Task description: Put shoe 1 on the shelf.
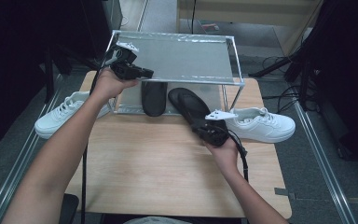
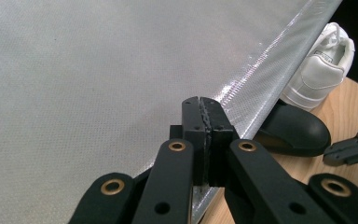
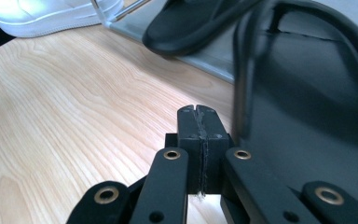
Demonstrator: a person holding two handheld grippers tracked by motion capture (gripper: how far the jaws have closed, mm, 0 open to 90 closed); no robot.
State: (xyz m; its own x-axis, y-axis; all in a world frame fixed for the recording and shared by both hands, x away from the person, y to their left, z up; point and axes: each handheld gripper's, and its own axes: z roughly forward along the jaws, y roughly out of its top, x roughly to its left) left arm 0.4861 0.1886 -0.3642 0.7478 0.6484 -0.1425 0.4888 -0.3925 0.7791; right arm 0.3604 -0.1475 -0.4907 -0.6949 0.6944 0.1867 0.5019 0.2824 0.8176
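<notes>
High view is showing the person's two forearms coming in from the bottom edge, cut off there. The right gripper point(image 1: 204, 127) is sitting at the heel of a black slipper point(image 1: 190, 106) on the wooden table point(image 1: 144, 163); the gripper's body is hiding that end of the slipper, so I cannot tell if they are touching. In the right gripper view the two jaws are pressing together with nothing between them, and the slipper point(image 3: 307, 102) is standing just beside them as a dark, blurred shape. A second black slipper point(image 1: 154, 98) is lying partly under the silver rack point(image 1: 233, 70), with its far end hidden by the shelf. The left gripper point(image 1: 147, 72) is hovering over the near left corner of the rack's top shelf. In the left gripper view its jaws are also closed on nothing, above the grey shelf mesh point(image 2: 98, 84). One white sneaker point(image 1: 261, 125) is lying right of the rack, and another white sneaker point(image 1: 63, 114) is lying left, partly behind the left arm.
</notes>
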